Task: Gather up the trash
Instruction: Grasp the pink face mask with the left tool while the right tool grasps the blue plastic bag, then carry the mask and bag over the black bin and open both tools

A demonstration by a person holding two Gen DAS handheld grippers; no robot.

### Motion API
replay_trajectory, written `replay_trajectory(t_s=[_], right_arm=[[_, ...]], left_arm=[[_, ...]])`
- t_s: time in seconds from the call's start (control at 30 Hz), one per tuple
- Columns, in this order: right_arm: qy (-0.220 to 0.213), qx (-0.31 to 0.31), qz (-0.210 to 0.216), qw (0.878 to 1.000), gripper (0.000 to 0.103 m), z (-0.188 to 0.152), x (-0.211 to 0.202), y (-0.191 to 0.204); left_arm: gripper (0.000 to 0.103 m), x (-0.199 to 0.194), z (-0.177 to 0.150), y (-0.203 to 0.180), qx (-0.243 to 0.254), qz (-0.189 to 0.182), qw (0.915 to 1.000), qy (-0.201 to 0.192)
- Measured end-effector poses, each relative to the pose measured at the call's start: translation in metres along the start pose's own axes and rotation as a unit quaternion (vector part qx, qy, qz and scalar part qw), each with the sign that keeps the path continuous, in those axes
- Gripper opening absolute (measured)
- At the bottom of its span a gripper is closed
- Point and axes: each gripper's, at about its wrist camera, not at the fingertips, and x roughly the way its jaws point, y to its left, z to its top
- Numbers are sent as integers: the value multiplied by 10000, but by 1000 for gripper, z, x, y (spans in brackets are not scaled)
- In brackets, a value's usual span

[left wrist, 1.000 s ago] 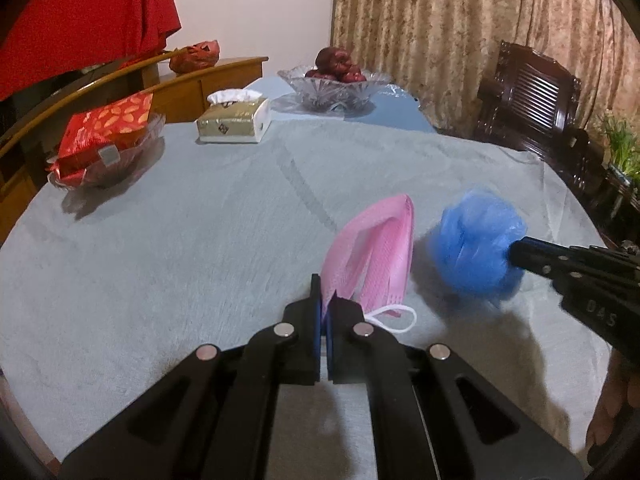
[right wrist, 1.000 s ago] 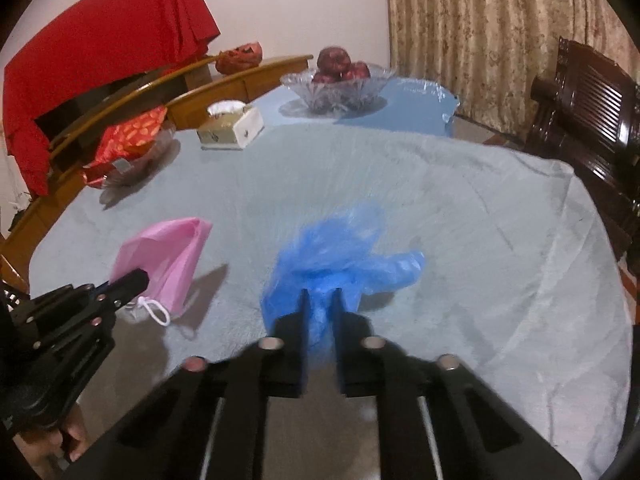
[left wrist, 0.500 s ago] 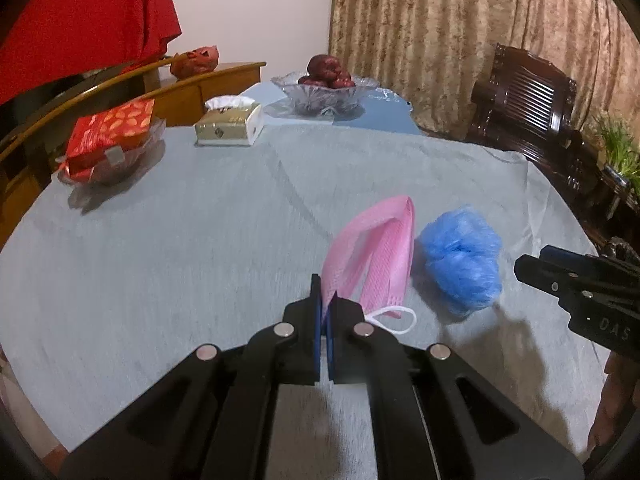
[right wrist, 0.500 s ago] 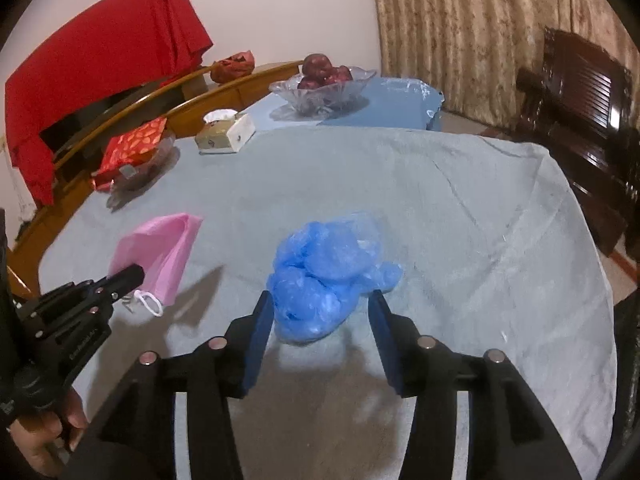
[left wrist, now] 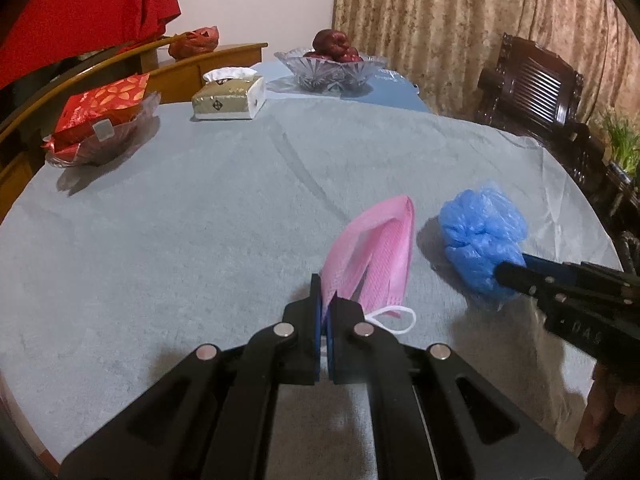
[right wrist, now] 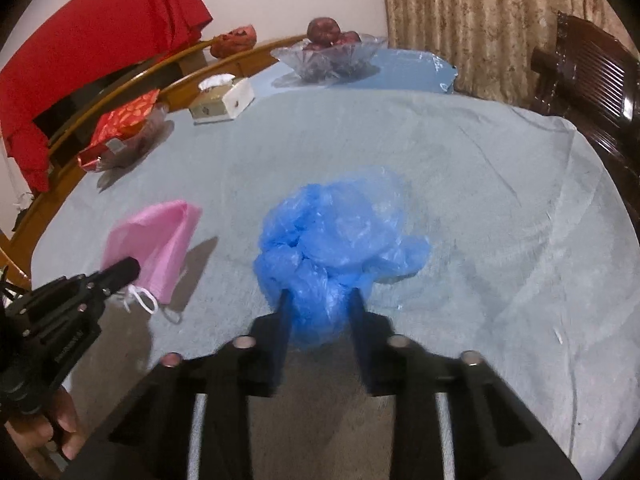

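Note:
My left gripper point(left wrist: 325, 300) is shut on the near corner of a pink face mask point(left wrist: 374, 256), which lies on the grey tablecloth point(left wrist: 180, 220). The mask also shows in the right wrist view point(right wrist: 154, 246), with the left gripper point(right wrist: 124, 270) at its near edge. A crumpled blue plastic bag point(right wrist: 340, 240) sits between the fingers of my right gripper point(right wrist: 318, 300), which is partly open around its near end. In the left wrist view the bag point(left wrist: 480, 236) lies right of the mask, with the right gripper point(left wrist: 506, 272) against it.
At the back of the table stand a tissue box point(left wrist: 228, 98), a glass fruit bowl point(left wrist: 332, 68) and a dish of red packets point(left wrist: 100, 120). A dark wooden chair point(left wrist: 532, 88) stands at the right. The table edge curves close at the front.
The right gripper let go of the blue bag, drew back open, then moved forward again so its fingers now stand around the bag. The left gripper kept hold of the mask.

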Motion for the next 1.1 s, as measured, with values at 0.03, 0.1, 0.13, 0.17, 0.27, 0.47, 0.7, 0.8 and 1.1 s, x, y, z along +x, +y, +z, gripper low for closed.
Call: replay_trajectory(t_s=[0.03,0.1,0.13,0.17,0.27,0.47,0.7,0.8,1.1], right_arm=[[-10,-26,8,10000,13,0,-2,1],[-92,-60,28,9999,8,1,-11,1],[-117,-65,39,9999,4,1,-14,1],[-154,-76,53,9998,1,1,-19,1],[-255,-78,65,9996,0,1,-35,-1],[-474,-53,62,9988,0,0,-76,-10],[-711,-44,-30,9975,0,-11,-126,-27],[-769,-10,-99,9970,0,-18,-145,-38],[-898,113,-421,9950,0,-39,-195,-86]], left_arm=[[2,0,-1,0,-7,-4,10000,12],[2,-1,-1,0,-13,9,10000,15],[2,-3,-1,-1,-11,11,10000,9],[2,-5,-1,-1,-7,14,10000,-5],[2,-14,1,-5,18,12,10000,-70],[2,-39,4,-20,85,-33,9998,-194],[2,-68,1,-53,207,-203,9991,-323],[2,-78,-1,-66,228,-233,9989,-341],[2,-117,-9,-124,451,-244,9978,-430]])
